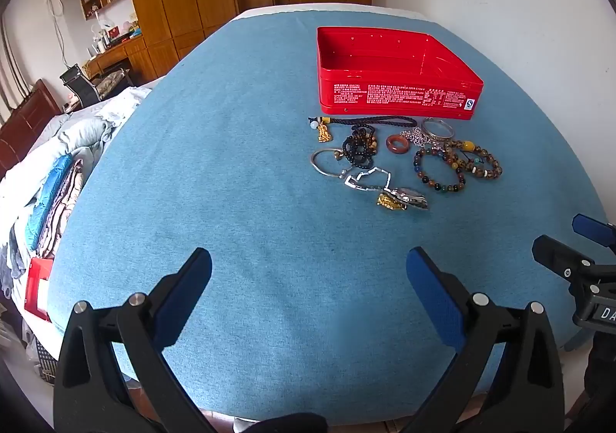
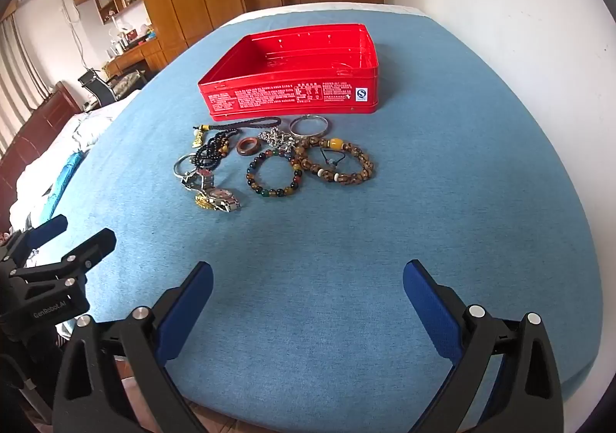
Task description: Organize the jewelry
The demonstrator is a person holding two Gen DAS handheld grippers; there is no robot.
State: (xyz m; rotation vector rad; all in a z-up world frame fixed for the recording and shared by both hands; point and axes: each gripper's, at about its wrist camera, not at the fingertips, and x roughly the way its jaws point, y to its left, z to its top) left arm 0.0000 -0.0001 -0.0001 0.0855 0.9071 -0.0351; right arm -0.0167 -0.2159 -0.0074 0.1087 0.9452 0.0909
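From the left wrist view, the left gripper (image 1: 308, 279) stands with its two blue-padded fingers (image 1: 188, 290) spread wide and nothing between them, only bare blue cloth of the table cover (image 1: 231, 163). The heap of jewelry lies ahead of the fingers and off to the right of their line, well apart from the tips. Nearest to these fingers is the silver wristwatch with a gold charm (image 1: 402, 199); behind it lie the thin silver bangle (image 1: 327, 163), the string of small black beads (image 1: 360, 148) and the reddish-brown stone ring (image 1: 398, 145). The open red rectangular tin box (image 1: 396, 98) stands just beyond the heap, its long side turned across the view. It looks empty.

From the right wrist view, the right gripper (image 2: 308, 290) is also spread wide and empty. Here the heap lies almost straight ahead of the fingers, slightly to the left. The bracelet of many-coloured round beads (image 2: 275, 175) lies flat nearly on the middle line, and the bracelet of brown patterned wooden beads with one yellow bead (image 2: 338, 161) touches it on the right. The red tin (image 2: 292, 98) is directly behind them.

I judge that the right hand is better placed for the two bead bracelets, and the left hand for the watch side. Each piece must travel forward, away from the fingers, to reach the box.
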